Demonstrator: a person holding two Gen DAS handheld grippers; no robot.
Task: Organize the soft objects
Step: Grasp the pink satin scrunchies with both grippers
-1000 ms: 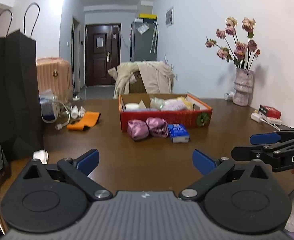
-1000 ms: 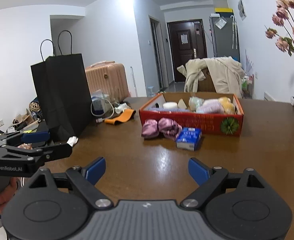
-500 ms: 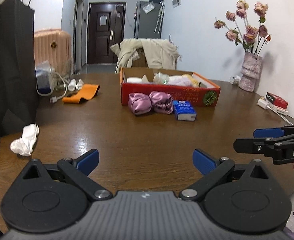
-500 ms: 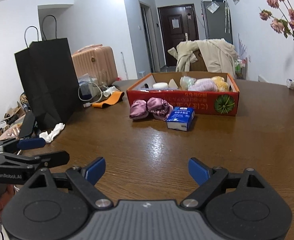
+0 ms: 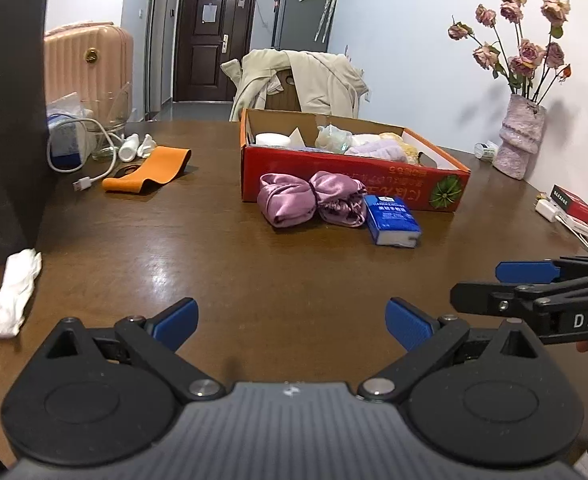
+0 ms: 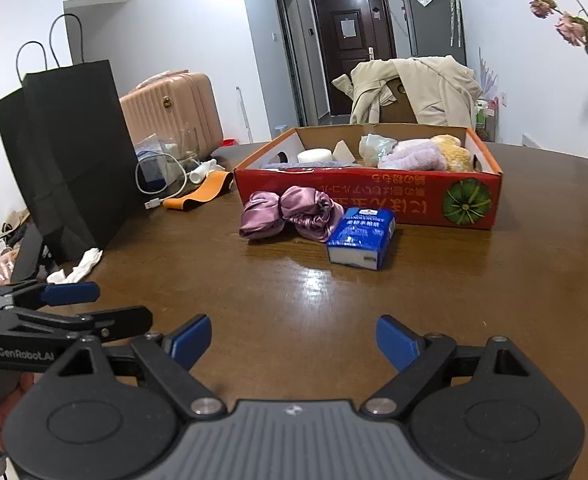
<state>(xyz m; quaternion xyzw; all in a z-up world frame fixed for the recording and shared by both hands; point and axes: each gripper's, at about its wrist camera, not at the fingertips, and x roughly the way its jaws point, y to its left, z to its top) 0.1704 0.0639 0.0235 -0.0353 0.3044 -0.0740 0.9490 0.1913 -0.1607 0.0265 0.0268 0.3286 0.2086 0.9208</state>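
I have both grippers out over the brown table (image 5: 286,280), low in each frame, and neither carries anything. My left gripper (image 5: 292,322) has its blue pads spread wide with only bare wood between them; my right gripper (image 6: 293,342) stands just as wide and just as empty. In the left wrist view the right gripper juts in at the lower right edge.

Up in the middle of both frames sits the red cardboard box (image 6: 374,200), open at the top. It already has soft things inside: a lilac fluffy piece (image 6: 412,158), something yellow and fuzzy (image 6: 450,152) at its right end, a pale crinkled bundle and a white round item further left. So I judge part of the sorting done.

What is left, as I read it: the purple satin bundle (image 5: 310,198) lies on the table touching the box's front wall, and the blue tissue pack (image 5: 392,220) lies just beside it on the right. At the left edge of the left wrist view a crumpled white cloth (image 5: 8,294) lies near the black paper bag (image 6: 66,152), and an orange band (image 5: 150,170) lies further back. I think the satin bundle is the nearest job.
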